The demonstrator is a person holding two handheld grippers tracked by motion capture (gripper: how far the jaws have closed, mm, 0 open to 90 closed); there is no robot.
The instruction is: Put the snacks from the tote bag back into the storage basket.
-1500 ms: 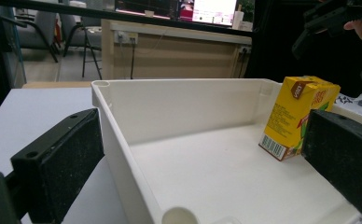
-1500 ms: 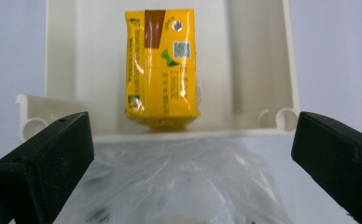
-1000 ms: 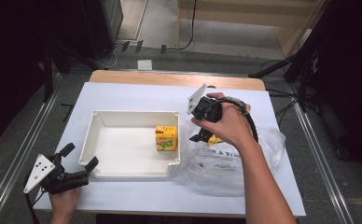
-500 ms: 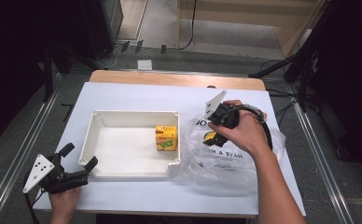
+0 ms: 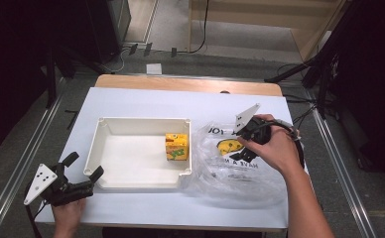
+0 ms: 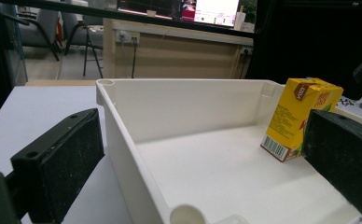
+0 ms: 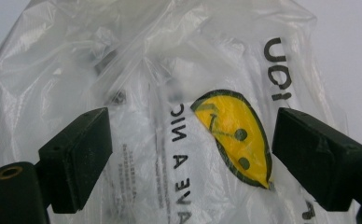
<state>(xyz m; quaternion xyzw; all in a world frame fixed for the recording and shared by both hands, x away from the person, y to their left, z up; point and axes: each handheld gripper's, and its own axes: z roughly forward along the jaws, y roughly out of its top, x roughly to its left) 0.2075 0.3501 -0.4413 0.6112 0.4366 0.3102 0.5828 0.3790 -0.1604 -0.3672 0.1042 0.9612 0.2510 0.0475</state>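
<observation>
At the near left corner of the white worktop (image 5: 131,101), the left gripper (image 5: 84,174) rests low in the person's left hand (image 5: 67,216), its jaws spread wide apart and holding nothing. In the left gripper view the two black jaws straddle the near corner of the tray (image 6: 123,140), one outside its wall over the worktop, the other over the tray's inside, without touching it.

The white tray (image 5: 101,130) sits left of the worktop's middle. A yellow juice carton (image 5: 176,147) stands upright inside it, close to its right wall; the left gripper view shows the carton (image 6: 300,116) tilted a little in frame, barcode low on its side.

Just right of the tray lies a crumpled clear plastic bag (image 5: 220,178) printed with black letters and a yellow smiley face (image 5: 227,147), its edge touching the tray's right side.

The right gripper (image 5: 248,138), held in the right hand (image 5: 275,148), hovers over the bag's far part. In the right gripper view its jaws stand open on either side of the smiley face (image 7: 233,135), gripping nothing, with the bag (image 7: 123,70) beneath them.
</observation>
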